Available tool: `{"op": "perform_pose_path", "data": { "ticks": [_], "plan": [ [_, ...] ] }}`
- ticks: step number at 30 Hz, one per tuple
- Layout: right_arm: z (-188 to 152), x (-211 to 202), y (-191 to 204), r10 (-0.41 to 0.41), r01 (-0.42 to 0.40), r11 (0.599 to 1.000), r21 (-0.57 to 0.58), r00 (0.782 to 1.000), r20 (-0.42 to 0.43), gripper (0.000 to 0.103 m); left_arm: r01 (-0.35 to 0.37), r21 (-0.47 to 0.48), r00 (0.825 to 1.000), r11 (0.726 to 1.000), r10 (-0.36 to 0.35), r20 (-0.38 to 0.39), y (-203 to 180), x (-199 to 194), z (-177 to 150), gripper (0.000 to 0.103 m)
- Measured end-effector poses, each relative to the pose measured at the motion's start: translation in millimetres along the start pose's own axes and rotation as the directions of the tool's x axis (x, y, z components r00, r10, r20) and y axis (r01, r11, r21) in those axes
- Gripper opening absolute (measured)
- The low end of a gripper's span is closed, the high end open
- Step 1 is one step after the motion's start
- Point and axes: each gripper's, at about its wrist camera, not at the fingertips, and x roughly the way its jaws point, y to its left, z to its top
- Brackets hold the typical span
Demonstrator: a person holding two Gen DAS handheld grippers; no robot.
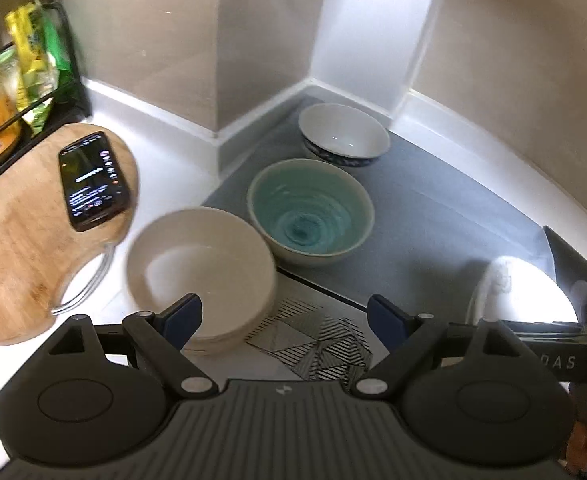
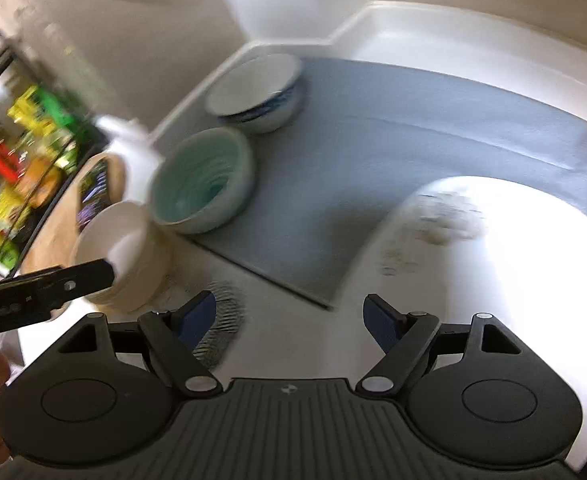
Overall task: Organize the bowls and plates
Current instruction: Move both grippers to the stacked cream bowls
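left gripper [image 1: 283, 314]: fingers spread wide, nothing between them; it hangs over the near edge of the counter, pointing down at the bowls
right gripper [image 2: 289, 314]: fingers wide apart, nothing between them; no earlier view to compare
cream bowls [image 1: 201, 268]: short stack, nearest to the left gripper, standing on the white counter partly over a black-and-white patterned mat [image 1: 321, 348]; the left finger's tip overlaps the stack's near rim in the picture, contact cannot be told
teal bowl [image 1: 311, 210]: upright on the grey mat [image 1: 433, 220], just behind and right of the cream stack, rims near each other
blue-patterned bowl [image 1: 343, 134]: white inside, at the far corner of the grey mat by the wall; in the right wrist view it looks like two nested bowls, blurred
white plate [image 2: 505, 248]: large, with a faint print on it, at the right, partly over the grey mat's near edge; blurred and overexposed
cutting board [image 1: 25, 232]: round wooden board left of the cream bowls, partly over a wire stand
phone [image 1: 93, 180]: lying on the board, screen lit
rack [image 1: 25, 80]: black wire shelf at far left with jars and green-yellow packets
counter [image 1: 165, 148]: white, with a raised white edge along beige walls
blur: right wrist view heavily smeared, small detail unreadable
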Motion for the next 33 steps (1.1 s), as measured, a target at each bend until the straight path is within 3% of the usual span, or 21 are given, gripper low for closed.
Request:
{"op": "perform_pose_path", "data": {
  "ticks": [6,12,15,21,33],
  "plan": [
    [14.9,19.0,41.6,0.039,-0.043,0.993,-0.114,0.999,-0.033,0.083,-0.058,-0.04,0.998,0.998,0.057,-0.029,24.4,1.5,-1.0,0.093],
    [22.6,46.2,64.1,0.066,-0.076,0.989,-0.128,0.995,-0.078,0.083,-0.143,-0.068,0.989,0.987,0.141,-0.033,61.9,2.1,9.0,0.093],
    [28.6,59.2,72.9,0.074,-0.085,0.989,-0.124,0.993,-0.092,0.083,-0.173,-0.095,0.983,0.98,0.167,-0.075,80.5,12.1,14.8,0.093],
    [39.9,87.2,88.9,0.093,-0.107,0.989,-0.101,0.986,-0.136,0.083,-0.178,-0.091,0.974,0.98,0.162,-0.161,101.0,35.9,21.1,0.093],
    [43.4,110.6,102.0,0.082,-0.1,0.991,-0.092,0.979,-0.185,0.084,-0.211,-0.084,0.954,0.974,0.187,-0.236,117.2,63.5,22.8,0.093]
  ]
}}
